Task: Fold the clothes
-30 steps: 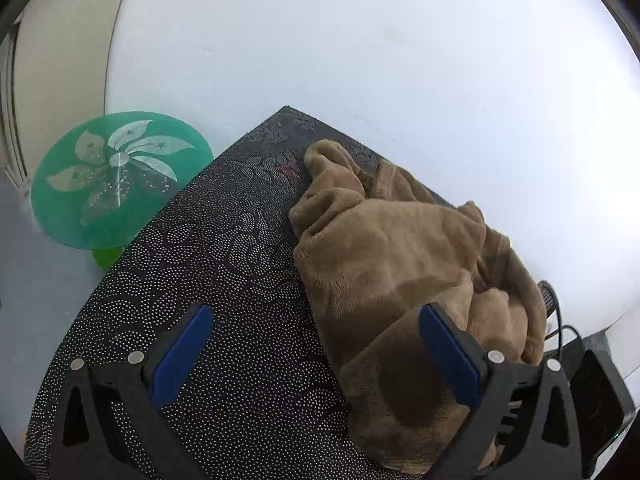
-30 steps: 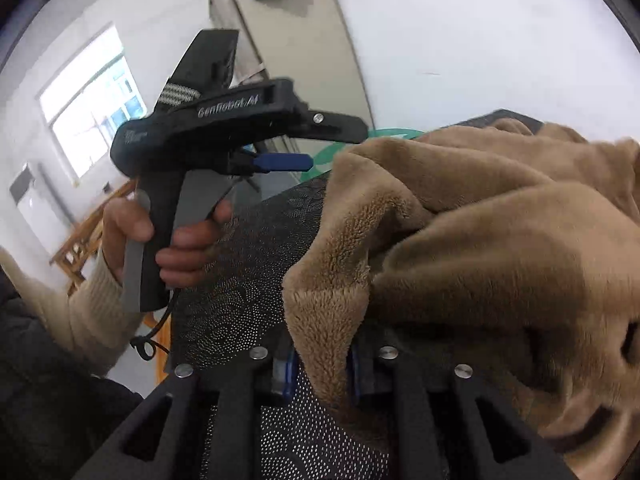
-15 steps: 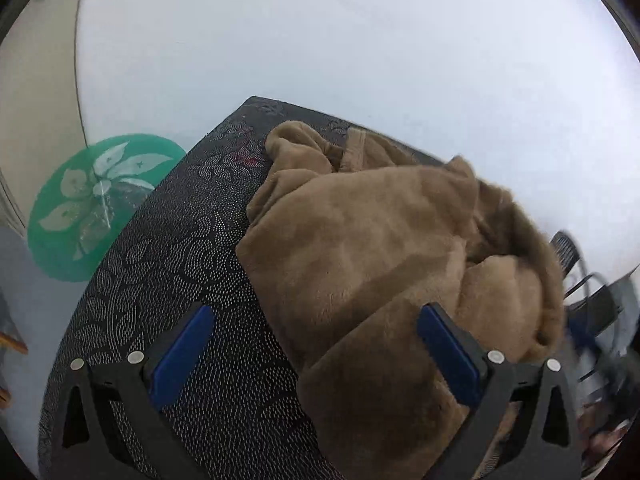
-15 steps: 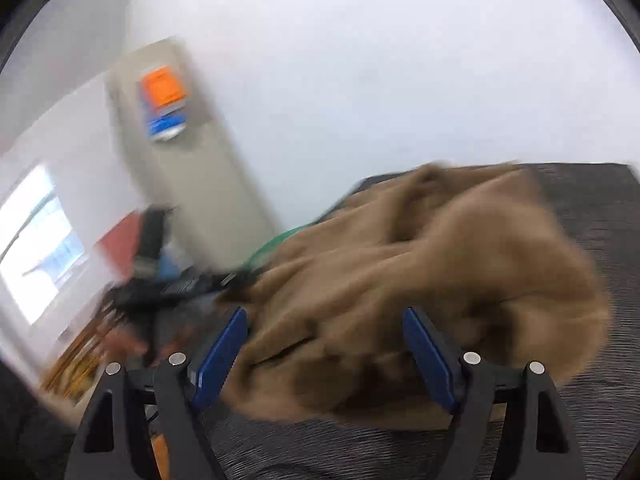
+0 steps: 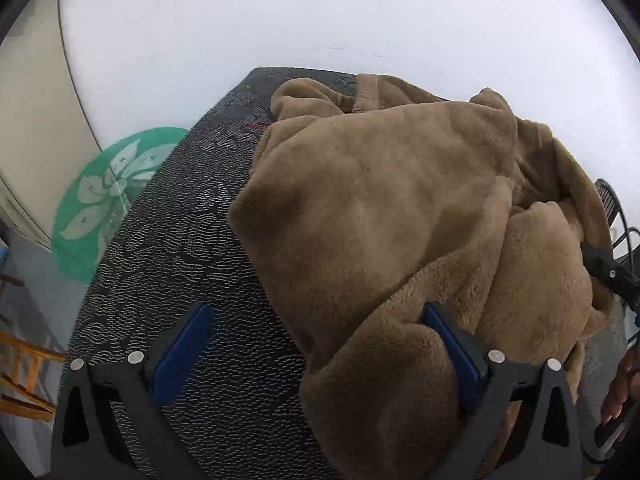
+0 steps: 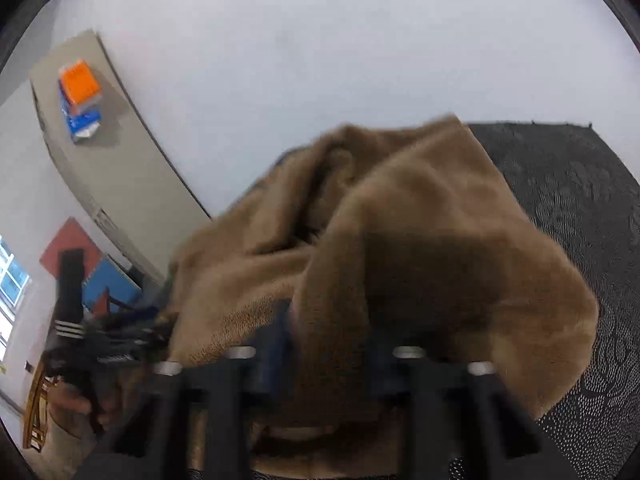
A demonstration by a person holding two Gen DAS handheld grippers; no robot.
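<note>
Left wrist view. My left tool (image 5: 320, 354) is released, its 2 blue pads spread wide. The brown fleece garment (image 5: 400, 216) lies heaped on the dark patterned tabletop (image 5: 176, 232), toward its right side. 1 second ago the heap sat ahead of me; now it fills most of the view, and a fold bulges over my right pad (image 5: 452, 354). The left pad (image 5: 180, 350) stands over bare tabletop. So I have closed in, with cloth sitting between the pads but not yet pinched. A green round stand with a white flower (image 5: 108, 196) sits off the tabletop's left edge.

Right wrist view. My right tool (image 6: 326, 356) was clamped on cloth 1 second ago, wide apart half a second ago; now its pads stand closer together with fleece draped over and between them. Heavy blur here: I cannot tell whether it has bitten yet. I judge this a re-grip, hunting for an edge or corner. No fold is made; the garment is still a crumpled heap.

Hidden: the garment's hems, sleeves and overall shape are buried in the heap. Its near edge is cut off below both tools. The right tool's fingertips are smeared and partly covered.
</note>
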